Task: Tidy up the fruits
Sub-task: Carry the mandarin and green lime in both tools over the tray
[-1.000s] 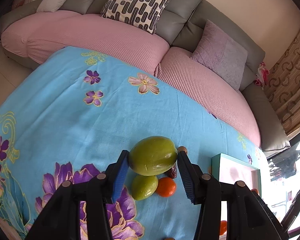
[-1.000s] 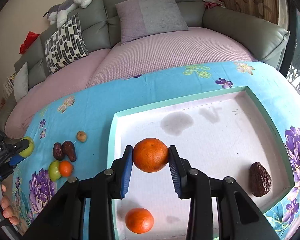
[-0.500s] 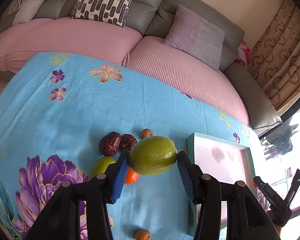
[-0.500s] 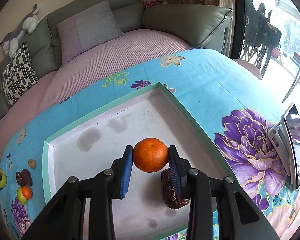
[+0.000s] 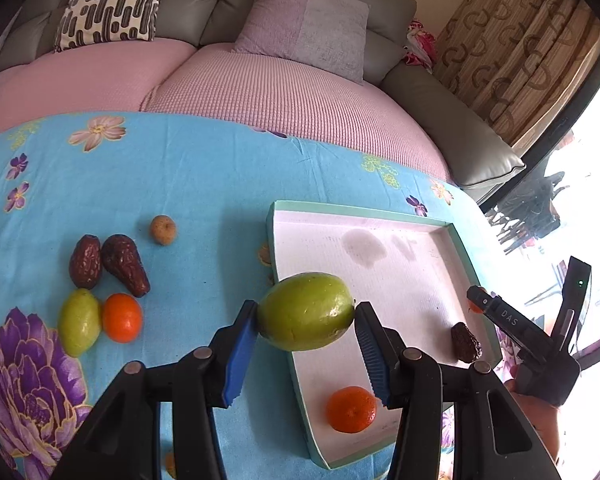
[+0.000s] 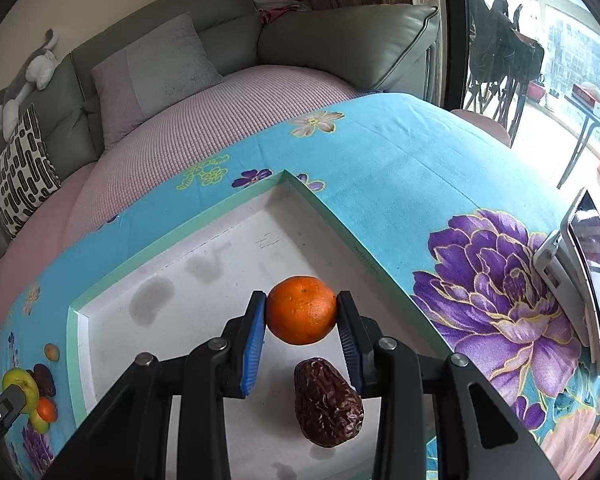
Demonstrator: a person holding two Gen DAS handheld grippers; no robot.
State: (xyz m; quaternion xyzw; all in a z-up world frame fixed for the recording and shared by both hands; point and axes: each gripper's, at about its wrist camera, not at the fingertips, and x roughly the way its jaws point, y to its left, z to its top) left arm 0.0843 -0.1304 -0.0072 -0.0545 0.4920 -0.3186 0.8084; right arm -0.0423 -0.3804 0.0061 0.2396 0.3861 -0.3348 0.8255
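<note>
The left gripper (image 5: 306,334) is clenched on a large green fruit (image 5: 306,311); its 2 blue pads press on both ends of the fruit and hold it above the near-left edge of the tray (image 5: 462,246). To the left of this gripper, on the blue flowered cloth (image 5: 188,184), lie 2 dark dates (image 5: 108,262) side by side, and just below them a small green fruit (image 5: 79,322) touching a small orange (image 5: 122,317). A small brown round fruit (image 5: 163,230) lies apart, further ahead of that group. Below and to the right of the gripper, inside the tray, rests another orange (image 5: 351,409), and further right a date (image 5: 465,342) lies near the tray's right wall.

The right gripper (image 6: 301,338) is grasping an orange (image 6: 301,310) between its blue pads, above the white floor of the tray (image 6: 172,236). Directly below the gripper, nearer to the camera, a wrinkled dark date (image 6: 327,402) lies on the tray floor, close to the right finger. Far to the left of this gripper, outside the tray, the other fruits on the cloth are visible, partly hidden by the black body of the left gripper.
</note>
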